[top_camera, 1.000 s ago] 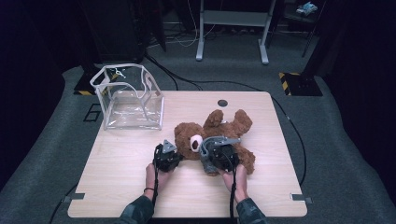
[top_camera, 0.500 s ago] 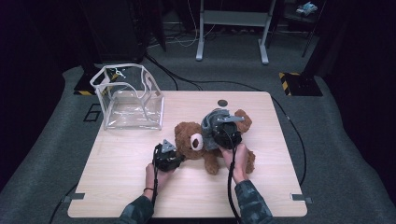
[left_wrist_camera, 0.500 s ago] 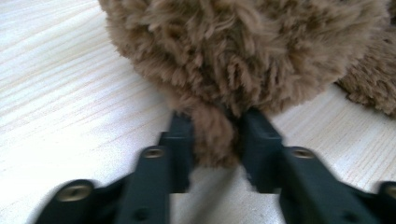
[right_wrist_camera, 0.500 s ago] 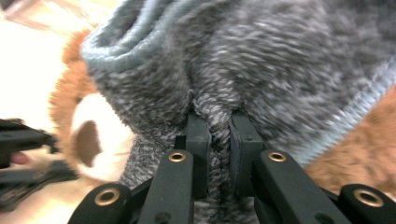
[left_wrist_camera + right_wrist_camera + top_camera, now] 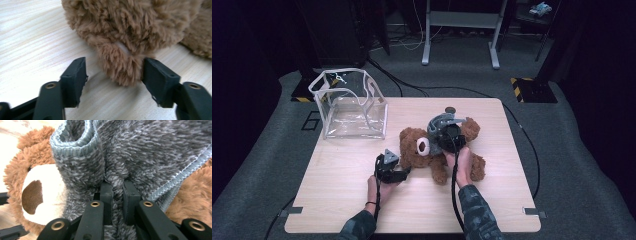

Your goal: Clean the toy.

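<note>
Table carries everything, light wood, wide bare stretch along the near edge and on the right, so both arms have room to swing; far-left corner is taken by the clear bag, open top up, standing apart from the bear, probably parked there to receive something, can't say what.

Teddy bear lies on its back mid-table, head toward the left, legs toward the right near side; it sits well in from every edge, no fall risk.

Grey knit garment is bunched over the bear's chest, a ribbed cuff standing up by the muzzle; looks like it is being pulled on or off the bear, view too close to tell which.

Right gripper sits over the bear's body, its fingers pinched narrow on a fold of the garment, holding it lifted so the fabric clears the fur.

Left gripper rests low at the bear's head side; fingers have just been opening, now half-wide, a furry paw or ear between them, right pad about touching it, left pad clear; likely a steadying hold let go.
</note>
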